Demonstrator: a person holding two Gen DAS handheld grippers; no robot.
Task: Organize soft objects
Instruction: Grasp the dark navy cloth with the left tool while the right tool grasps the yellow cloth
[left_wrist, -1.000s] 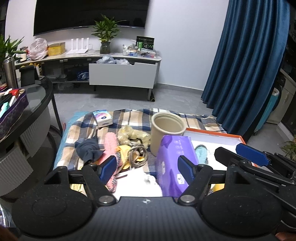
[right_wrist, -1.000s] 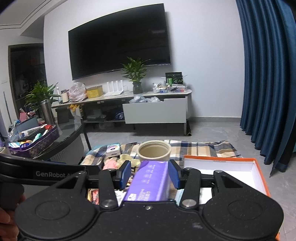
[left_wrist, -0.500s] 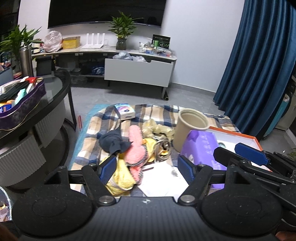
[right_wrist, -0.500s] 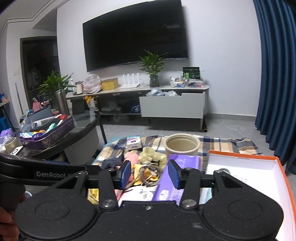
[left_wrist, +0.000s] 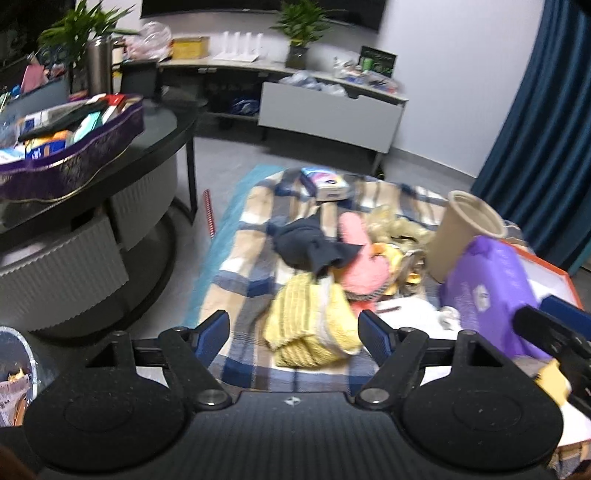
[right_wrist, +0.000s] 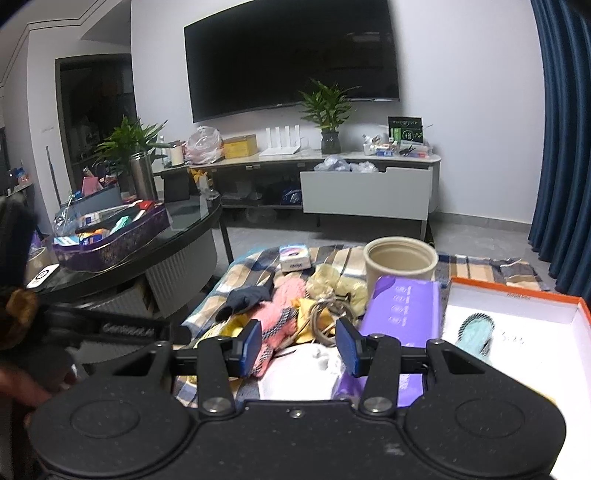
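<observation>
yellow cloth lies dead ahead of my left gripper

i take the yellow cloth (left_wrist: 312, 325) as my landmark. it sits folded on the checked blanket (left_wrist: 255, 206), at the near end of the heap of soft things. my left gripper (left_wrist: 293, 334) hangs just short of it and a little above, pointing steeply down at it. its jaws have just been opening and stand wide, one either side of the cloth as i see it, with nothing pressed between them. the cloth's long side seems to run away from me, roughly along the gripper's line, so i judge a straight push forward and down would straddle it.

beyond the yellow cloth lie the dark sock (left_wrist: 308, 245) and the pink sock (left_wrist: 360, 260); to its right stands the purple pack (left_wrist: 487, 288), and past that the orange box (right_wrist: 517, 295).

my right gripper (right_wrist: 301, 347) is parted midway and empty, hovering over the white cloth (right_wrist: 306, 373), right of the yellow one. the left is nearer.
</observation>
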